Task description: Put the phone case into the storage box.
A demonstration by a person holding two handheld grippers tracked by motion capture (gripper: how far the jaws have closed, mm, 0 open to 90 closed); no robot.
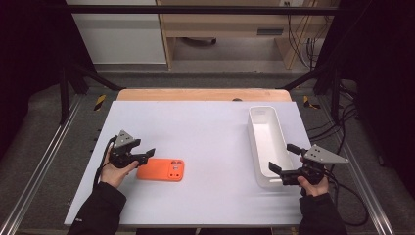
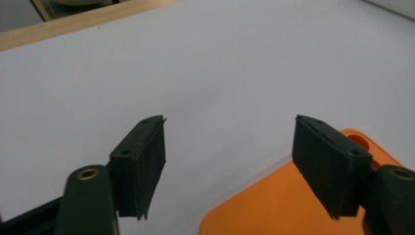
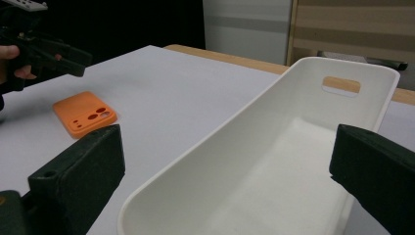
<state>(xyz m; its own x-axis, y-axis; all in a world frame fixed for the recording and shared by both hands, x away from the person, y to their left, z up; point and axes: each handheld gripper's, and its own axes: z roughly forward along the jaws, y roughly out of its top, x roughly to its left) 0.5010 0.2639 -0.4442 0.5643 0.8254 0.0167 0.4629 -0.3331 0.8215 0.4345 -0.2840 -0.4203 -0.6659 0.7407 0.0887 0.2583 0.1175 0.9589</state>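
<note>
An orange phone case [image 1: 160, 170] lies flat on the white table mat [image 1: 195, 127], camera cutouts toward its right end. My left gripper [image 1: 143, 148] hovers open just left of and above the case's left end. In the left gripper view the left gripper [image 2: 230, 119] holds nothing, and the case [image 2: 274, 205] lies under its right-hand jaw. A long white bin [image 1: 266, 144] stands empty at the right. My right gripper [image 1: 283, 158] is open at the bin's near end. In the right gripper view the right gripper [image 3: 229, 129] straddles the near rim of the bin [image 3: 235, 117].
The right gripper view also shows the case [image 3: 84, 115] and the left gripper [image 3: 68, 58] far off at the left. The table's wooden back edge [image 1: 203, 94] lies beyond the mat. Metal frame rails [image 1: 44, 161] run along both sides.
</note>
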